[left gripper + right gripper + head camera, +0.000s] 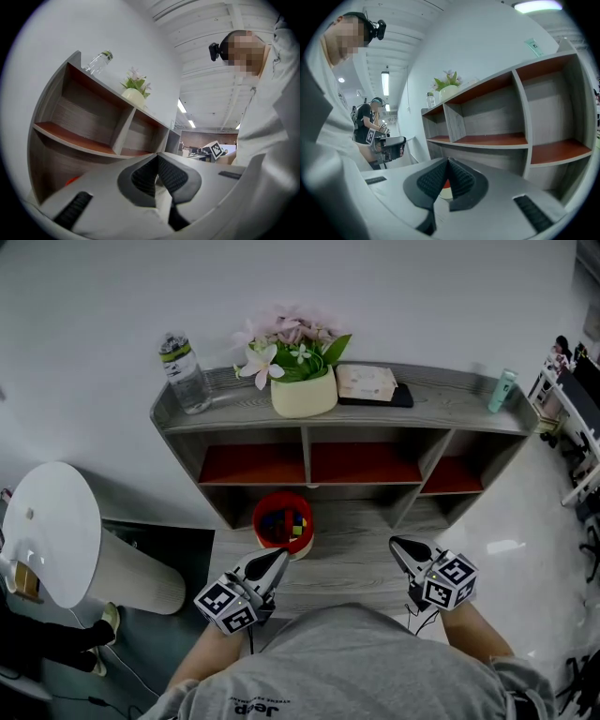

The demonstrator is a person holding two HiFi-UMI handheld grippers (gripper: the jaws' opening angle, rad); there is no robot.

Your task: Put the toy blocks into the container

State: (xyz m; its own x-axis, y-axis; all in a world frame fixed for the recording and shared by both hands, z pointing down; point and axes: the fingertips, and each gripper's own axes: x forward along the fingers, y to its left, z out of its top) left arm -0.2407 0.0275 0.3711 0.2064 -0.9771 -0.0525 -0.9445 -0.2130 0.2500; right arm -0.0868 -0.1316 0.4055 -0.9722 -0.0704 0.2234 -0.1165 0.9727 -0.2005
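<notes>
A red round container (283,524) stands on the low wooden ledge of the shelf unit, with several coloured toy blocks (284,521) inside it. My left gripper (278,559) is just in front of the container, a little to its left, jaws shut with nothing between them. My right gripper (397,544) hovers to the container's right, also shut and empty. In the left gripper view the left gripper (157,157) points at the shelf compartments. In the right gripper view a bit of the red container (446,184) shows behind the right gripper (448,162).
The grey shelf unit (356,413) carries a water bottle (184,371), a flower pot (302,381), a flat box (366,382) and a green bottle (502,390). A white round stand (56,531) is at the left. Another person (365,124) stands far behind.
</notes>
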